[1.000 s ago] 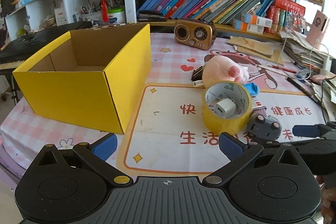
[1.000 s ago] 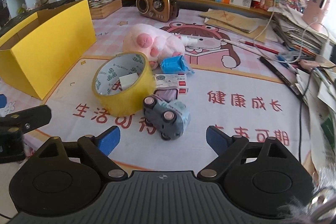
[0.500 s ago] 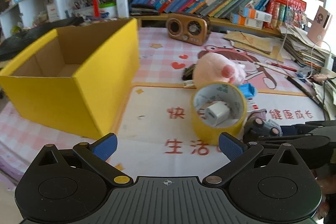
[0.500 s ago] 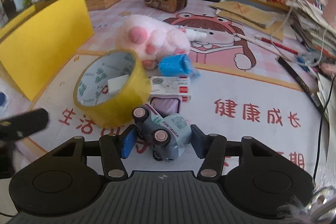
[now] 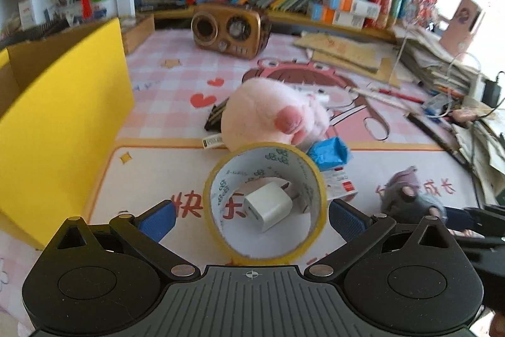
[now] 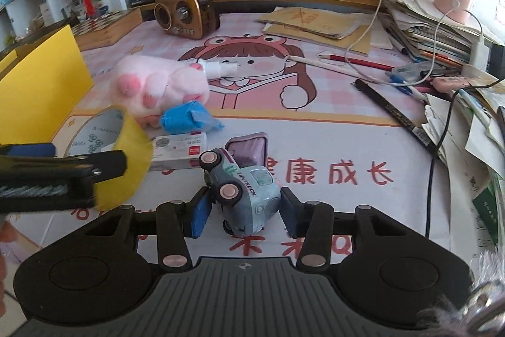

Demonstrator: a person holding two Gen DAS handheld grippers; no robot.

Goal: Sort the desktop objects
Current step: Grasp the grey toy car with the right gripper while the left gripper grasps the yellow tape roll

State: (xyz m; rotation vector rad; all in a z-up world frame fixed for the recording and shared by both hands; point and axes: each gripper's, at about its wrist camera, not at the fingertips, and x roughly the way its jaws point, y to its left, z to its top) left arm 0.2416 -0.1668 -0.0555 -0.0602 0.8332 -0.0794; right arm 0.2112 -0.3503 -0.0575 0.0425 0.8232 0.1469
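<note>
Taking the tape roll [image 5: 264, 204] as the landmark: far to its left stands the yellow box [image 5: 63, 128], open at the top and the likely place for sorted things. The left gripper [image 5: 251, 218] straddles the tape, its blue pads wide apart on either side and not touching it, so that tool is open with nothing held. Inside the roll lies a white charger [image 5: 268, 206], loose on the mat.

Just behind the tape sits the pink plush [image 5: 271, 119], and at its right rear edge a blue packet [image 5: 328, 152] and a small white carton [image 5: 339, 187].

Right of the tape, the right gripper [image 6: 243, 209] is clamped on the toy truck [image 6: 241, 188], which lies on its side with its pink wheels facing left; both pads press its body. It seems not yet lifted clear of the mat.

To do this step well, in my judgement:
- Raise the truck straight up before swinging left, since the tape and the left gripper stand between it and the box.
- Close the left pads on the tape's outer wall evenly, so the roll does not squirt out.
- Lift the tape off vertically; the charger will stay behind and needs its own pick.
</note>
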